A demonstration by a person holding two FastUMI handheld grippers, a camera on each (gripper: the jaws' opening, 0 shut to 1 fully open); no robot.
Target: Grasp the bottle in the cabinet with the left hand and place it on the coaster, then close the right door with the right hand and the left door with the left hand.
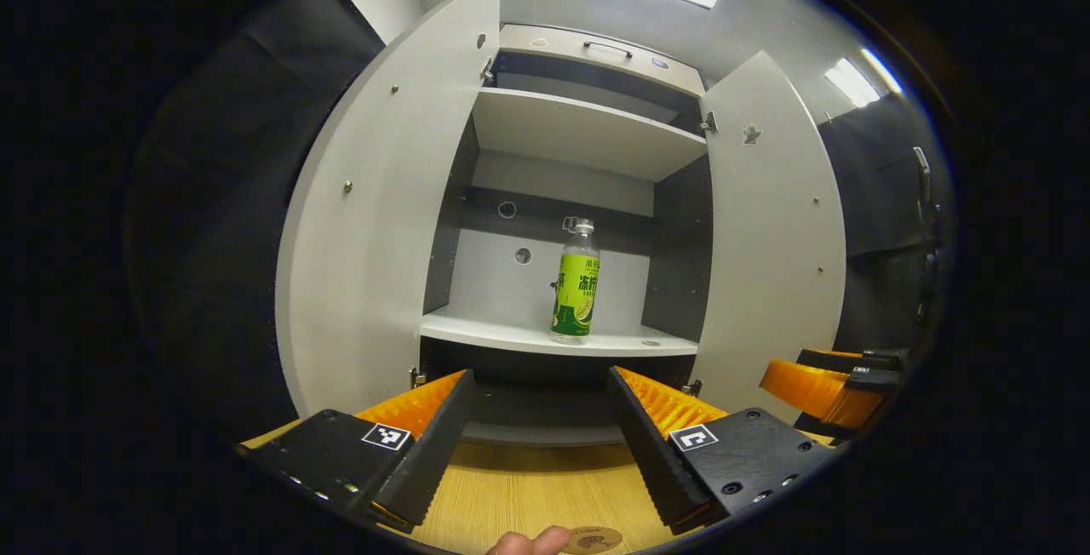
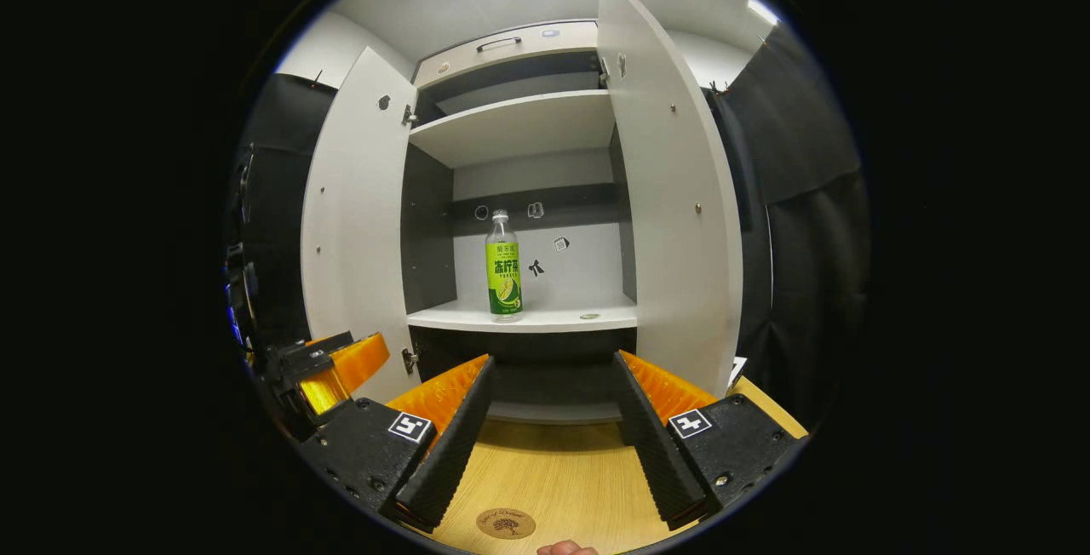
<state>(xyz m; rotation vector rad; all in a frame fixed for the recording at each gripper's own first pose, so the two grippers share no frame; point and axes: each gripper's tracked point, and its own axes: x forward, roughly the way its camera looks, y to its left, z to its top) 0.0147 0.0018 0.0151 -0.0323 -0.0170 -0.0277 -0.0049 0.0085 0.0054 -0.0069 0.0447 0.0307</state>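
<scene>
A clear bottle (image 1: 576, 284) with a green label stands upright on the lower shelf (image 1: 511, 335) of a grey cabinet whose two doors are swung wide. My left gripper (image 1: 538, 436) is open, well short of the shelf, above the wooden table. The right gripper (image 1: 830, 391) shows at that view's right edge. In the right gripper view the bottle (image 2: 503, 268) stands left of centre on the shelf, and my right gripper (image 2: 552, 429) is open over the table. A round wooden coaster (image 2: 506, 523) lies on the table just in front of it, also seen as the coaster (image 1: 593, 540).
The left door (image 1: 375, 223) and right door (image 1: 775, 240) stand out toward me on either side. An upper shelf (image 1: 579, 125) is bare. A fingertip (image 1: 528, 543) rests at the table's near edge by the coaster. Black cloth hangs on both sides.
</scene>
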